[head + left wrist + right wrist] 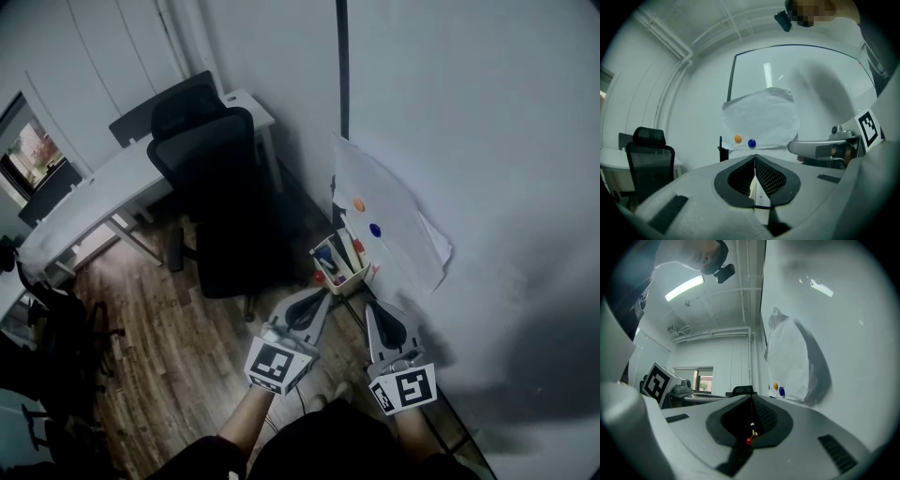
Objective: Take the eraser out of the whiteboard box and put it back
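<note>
The left tongs (754, 158) and right tongs (751, 398) are held together, with nothing gripped, side by side near the whiteboard (487, 141). The whiteboard box (339, 265) is seen just ahead of their tips, below a paper sheet (398, 234) pinned by 2 magnets (359, 204). The eraser cannot be picked out among the box's contents.

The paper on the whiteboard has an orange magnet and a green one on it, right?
Not green. The paper on the whiteboard has an orange magnet and a blue magnet on it. The head view shows both colours.
</note>
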`<action>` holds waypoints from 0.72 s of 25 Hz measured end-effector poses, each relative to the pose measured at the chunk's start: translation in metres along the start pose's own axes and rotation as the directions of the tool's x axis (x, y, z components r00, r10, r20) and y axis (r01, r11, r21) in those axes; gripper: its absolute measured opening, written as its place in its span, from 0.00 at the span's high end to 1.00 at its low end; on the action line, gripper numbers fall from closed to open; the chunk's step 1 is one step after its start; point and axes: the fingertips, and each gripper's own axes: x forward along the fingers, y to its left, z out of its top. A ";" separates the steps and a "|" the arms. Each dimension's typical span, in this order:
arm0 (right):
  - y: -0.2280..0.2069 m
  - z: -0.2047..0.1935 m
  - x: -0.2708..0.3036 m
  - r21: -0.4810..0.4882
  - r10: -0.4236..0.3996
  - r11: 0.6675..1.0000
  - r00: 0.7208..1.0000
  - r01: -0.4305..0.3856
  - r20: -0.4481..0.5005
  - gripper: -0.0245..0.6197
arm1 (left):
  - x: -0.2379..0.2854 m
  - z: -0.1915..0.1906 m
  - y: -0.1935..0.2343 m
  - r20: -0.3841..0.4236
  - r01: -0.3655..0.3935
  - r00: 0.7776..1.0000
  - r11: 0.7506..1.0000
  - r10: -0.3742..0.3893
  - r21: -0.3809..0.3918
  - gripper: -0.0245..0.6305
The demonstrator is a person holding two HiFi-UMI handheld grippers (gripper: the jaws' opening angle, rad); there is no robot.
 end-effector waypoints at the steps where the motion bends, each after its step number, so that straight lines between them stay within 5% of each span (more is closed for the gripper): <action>1: -0.001 0.000 0.001 0.004 0.007 1.000 1.000 -0.007 0.004 0.95 | 0.003 0.000 0.001 -0.005 -0.001 1.000 1.000 0.001 0.010 0.96; 10: -0.013 -0.013 0.029 0.023 0.001 1.000 1.000 -0.001 0.008 0.96 | 0.045 -0.006 0.020 -0.058 0.058 0.997 0.995 -0.053 0.087 0.96; 18: -0.029 -0.034 0.064 0.076 -0.098 0.992 0.995 0.096 0.017 0.95 | 0.077 -0.029 0.046 -0.131 0.154 0.981 0.983 -0.140 0.099 0.96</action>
